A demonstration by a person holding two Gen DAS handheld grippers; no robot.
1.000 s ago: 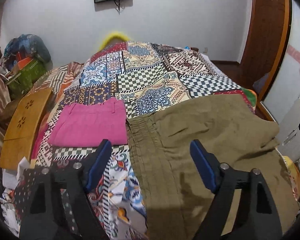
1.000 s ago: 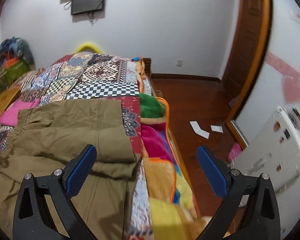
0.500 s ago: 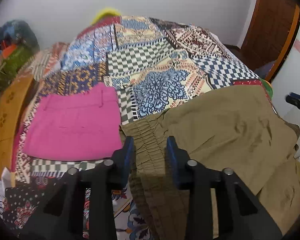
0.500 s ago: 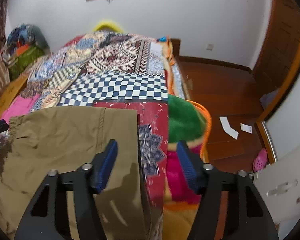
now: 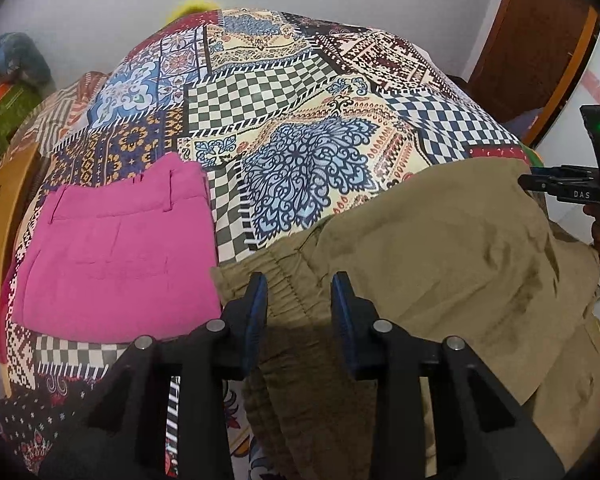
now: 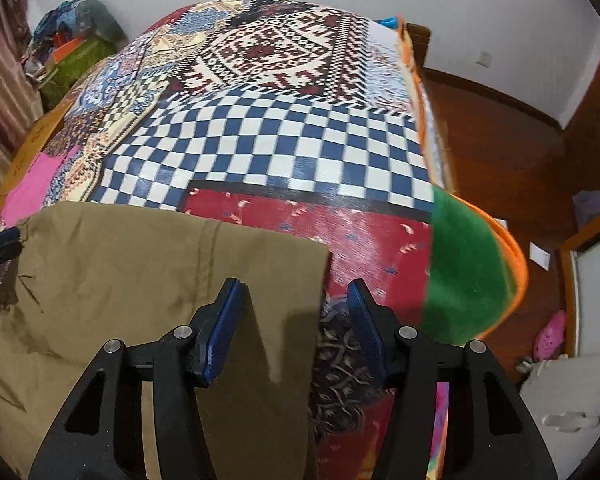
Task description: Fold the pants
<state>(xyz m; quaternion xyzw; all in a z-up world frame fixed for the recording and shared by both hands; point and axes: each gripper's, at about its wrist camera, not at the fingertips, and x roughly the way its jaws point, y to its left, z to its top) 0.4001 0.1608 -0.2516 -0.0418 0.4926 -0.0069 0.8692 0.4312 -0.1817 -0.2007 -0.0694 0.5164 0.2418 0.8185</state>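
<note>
Olive pants (image 5: 440, 248) lie spread across a bed (image 5: 284, 92) under a patchwork quilt. The left claw (image 5: 299, 304) sits narrowed over the elastic waistband, grip uncertain; the right claw (image 6: 296, 316) is closing astride the hem corner, pads not yet pressing. Beyond, folded pink pants (image 5: 108, 256) rest flat on the quilt.

Left gripper (image 5: 299, 306) over olive pants (image 5: 440, 264) waistband

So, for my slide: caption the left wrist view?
Left tool straddling olive pants' waistband, folded pink pants alongside.
</note>
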